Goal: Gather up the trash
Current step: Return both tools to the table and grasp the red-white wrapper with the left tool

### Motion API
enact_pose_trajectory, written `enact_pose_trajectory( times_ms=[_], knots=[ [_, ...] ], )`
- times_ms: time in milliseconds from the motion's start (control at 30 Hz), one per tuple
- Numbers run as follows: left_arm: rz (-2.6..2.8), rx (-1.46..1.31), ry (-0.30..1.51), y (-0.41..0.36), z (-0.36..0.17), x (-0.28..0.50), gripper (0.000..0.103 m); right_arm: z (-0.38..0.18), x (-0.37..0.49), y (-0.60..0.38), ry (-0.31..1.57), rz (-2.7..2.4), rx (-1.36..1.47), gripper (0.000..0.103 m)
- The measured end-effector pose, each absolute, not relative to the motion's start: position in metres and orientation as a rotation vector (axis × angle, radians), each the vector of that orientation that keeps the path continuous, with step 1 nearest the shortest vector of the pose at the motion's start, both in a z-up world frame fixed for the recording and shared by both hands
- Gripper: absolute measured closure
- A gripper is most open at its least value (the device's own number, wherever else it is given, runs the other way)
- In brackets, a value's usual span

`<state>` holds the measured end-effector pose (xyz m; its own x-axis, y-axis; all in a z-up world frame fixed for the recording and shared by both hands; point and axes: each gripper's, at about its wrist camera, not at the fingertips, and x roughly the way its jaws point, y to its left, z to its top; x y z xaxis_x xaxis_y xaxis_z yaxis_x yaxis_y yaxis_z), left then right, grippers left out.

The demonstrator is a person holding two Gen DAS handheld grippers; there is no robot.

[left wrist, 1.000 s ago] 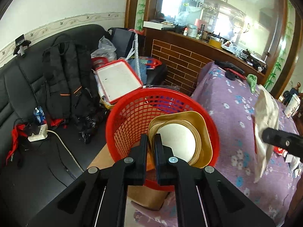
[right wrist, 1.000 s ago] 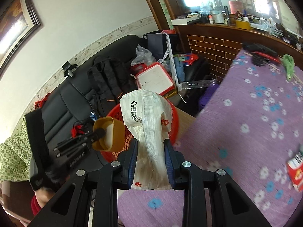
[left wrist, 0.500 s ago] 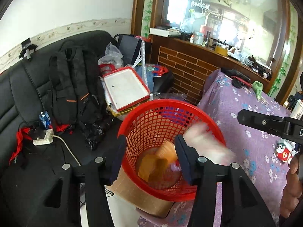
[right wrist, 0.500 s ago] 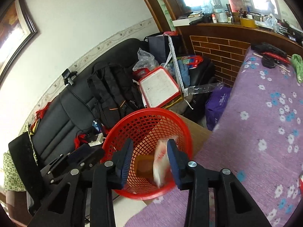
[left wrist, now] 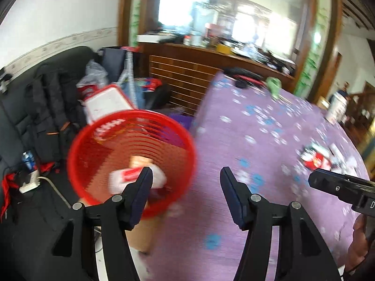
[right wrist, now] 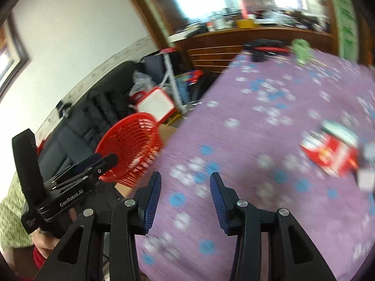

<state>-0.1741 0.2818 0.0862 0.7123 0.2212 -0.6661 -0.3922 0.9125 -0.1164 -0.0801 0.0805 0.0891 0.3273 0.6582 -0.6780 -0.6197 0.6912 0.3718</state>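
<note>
A red mesh basket [left wrist: 77,149] stands on a cardboard box beside the purple flowered table [left wrist: 257,145]. A white bag [left wrist: 121,179] and a tan paper bowl [left wrist: 138,160] lie inside it. My left gripper [left wrist: 186,178] is open and empty, over the table edge just right of the basket. My right gripper [right wrist: 185,182] is open and empty above the tablecloth [right wrist: 269,121]; the basket [right wrist: 126,140] is to its left. A red and white wrapper [right wrist: 330,152] lies on the table at the right, also in the left wrist view [left wrist: 315,159].
A black sofa [left wrist: 16,121] with a backpack [left wrist: 49,107], a red-rimmed white tray [left wrist: 105,104] and bags is behind the basket. A brick counter [left wrist: 185,75] stands at the back. A green item [right wrist: 302,49] and black objects [right wrist: 262,49] lie at the table's far end.
Both grippers opened and dropped the bowl and the white bag into the basket. Both views have since swung right toward the table and the red wrapper.
</note>
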Motion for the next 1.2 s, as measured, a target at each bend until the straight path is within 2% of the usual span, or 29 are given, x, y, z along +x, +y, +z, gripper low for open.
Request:
enact_pose_trajectory(
  times_ms=[300,433,733,933,1200],
  knots=[
    [0.170,-0.144,0.774,0.178,0.082,-0.130,0.043,0.078,-0.072,-0.063,0.901,0.620,0.216,0.057],
    [0.117,-0.042,0.792,0.127,0.083,-0.111,0.028,0.077,-0.072,-0.109,0.877,0.539,0.272,0.057],
    [0.044,0.235,0.825,0.014,0.067,-0.050,0.020,0.073,-0.075,-0.174,0.841,0.464,0.363,0.056],
    [0.147,0.370,0.817,-0.020,0.048,-0.006,0.019,0.071,-0.075,-0.196,0.829,0.455,0.400,0.055],
    [0.245,0.428,0.818,-0.012,0.028,0.037,0.019,0.063,-0.077,-0.228,0.826,0.428,0.436,0.055]
  ],
)
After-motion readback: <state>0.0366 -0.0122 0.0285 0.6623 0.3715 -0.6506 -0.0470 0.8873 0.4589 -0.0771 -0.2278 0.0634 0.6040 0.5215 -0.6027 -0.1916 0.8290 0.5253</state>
